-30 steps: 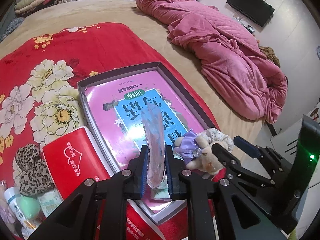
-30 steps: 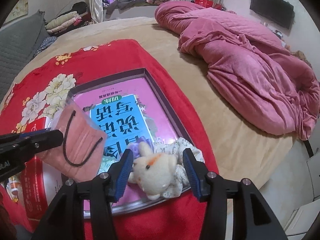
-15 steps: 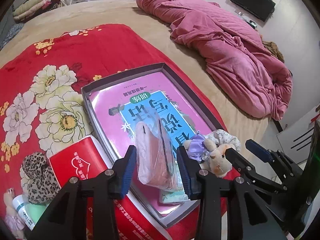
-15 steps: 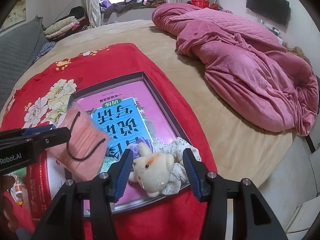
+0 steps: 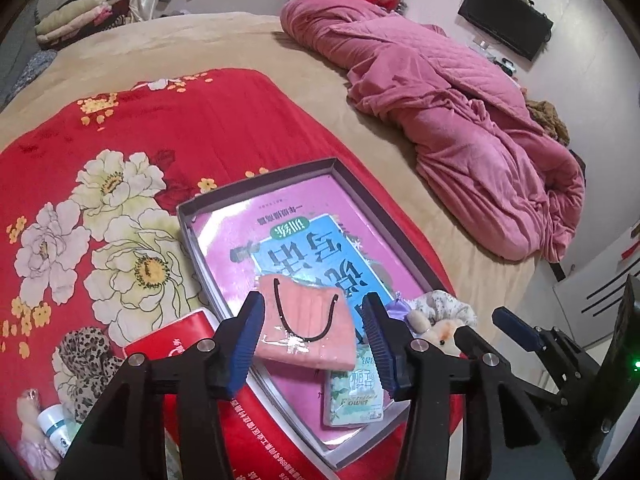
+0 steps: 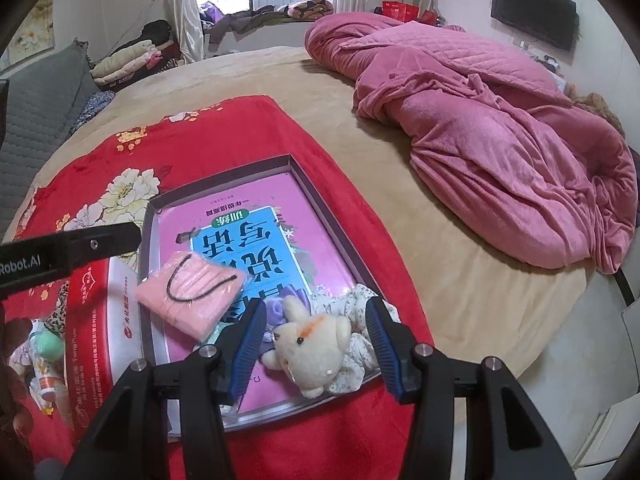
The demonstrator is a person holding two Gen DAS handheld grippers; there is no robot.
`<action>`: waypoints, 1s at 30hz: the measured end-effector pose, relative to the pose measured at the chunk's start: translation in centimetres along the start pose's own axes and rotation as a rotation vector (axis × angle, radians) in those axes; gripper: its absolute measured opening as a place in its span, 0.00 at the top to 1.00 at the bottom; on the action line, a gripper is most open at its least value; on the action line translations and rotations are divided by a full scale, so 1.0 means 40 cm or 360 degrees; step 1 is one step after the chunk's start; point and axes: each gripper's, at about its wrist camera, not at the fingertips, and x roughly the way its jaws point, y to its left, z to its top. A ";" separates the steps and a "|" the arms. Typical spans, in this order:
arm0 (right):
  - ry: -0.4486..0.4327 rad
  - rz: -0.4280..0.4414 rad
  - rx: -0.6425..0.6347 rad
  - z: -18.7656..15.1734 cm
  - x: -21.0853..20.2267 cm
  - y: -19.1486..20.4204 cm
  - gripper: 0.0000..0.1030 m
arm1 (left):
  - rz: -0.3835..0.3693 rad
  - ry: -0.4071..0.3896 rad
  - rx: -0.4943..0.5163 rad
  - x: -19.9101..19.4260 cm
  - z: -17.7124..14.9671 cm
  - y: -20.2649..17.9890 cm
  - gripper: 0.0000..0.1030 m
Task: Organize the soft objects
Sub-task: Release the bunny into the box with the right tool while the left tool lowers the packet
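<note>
Left gripper (image 5: 312,332) jaws opening, blue pads clear of the pink mask packet (image 5: 308,328), which lies flat between them in the grey tray (image 5: 256,188) on the pink book cover (image 5: 304,224). One packet corner overlaps a green wipes pack (image 5: 354,396). Right gripper (image 6: 316,336) half spread around the white plush rabbit (image 6: 312,344); can't tell if the pads touch it. Rabbit sits on a floral scrunchie (image 6: 360,320) at the tray's near right corner, close to the rim. Tray's far half is bare book cover. Red box (image 5: 172,348) butts against the tray's left wall; leopard scrunchie (image 5: 86,356) beside that. Tray sits on a red floral blanket (image 5: 160,128); tan bedsheet (image 6: 460,280) open to the right, pink quilt (image 6: 500,152) well apart.
</note>
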 end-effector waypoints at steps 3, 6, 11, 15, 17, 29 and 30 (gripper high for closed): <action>-0.0003 0.0002 -0.0005 0.000 -0.004 0.004 0.50 | 0.0008 -0.0020 -0.0017 -0.018 -0.001 0.006 0.46; -0.0010 0.0010 0.0007 0.001 -0.010 0.005 0.50 | 0.0010 -0.0033 -0.0032 -0.030 -0.005 0.012 0.44; -0.0013 0.0024 0.0016 0.003 -0.018 0.010 0.50 | 0.0069 -0.0062 -0.0022 -0.057 -0.017 0.014 0.36; -0.0014 0.0014 0.0002 0.003 -0.023 0.020 0.50 | 0.0133 -0.0120 0.0008 -0.091 -0.033 0.016 0.33; -0.0016 0.0016 0.0001 0.002 -0.025 0.023 0.50 | 0.0143 -0.0130 -0.0003 -0.104 -0.039 0.022 0.32; -0.0033 0.0032 -0.0027 -0.004 -0.045 0.056 0.50 | 0.0220 -0.0222 -0.0021 -0.184 -0.087 0.038 0.27; -0.0039 0.0037 -0.0024 -0.004 -0.049 0.059 0.50 | 0.0226 -0.0231 -0.0016 -0.190 -0.092 0.038 0.27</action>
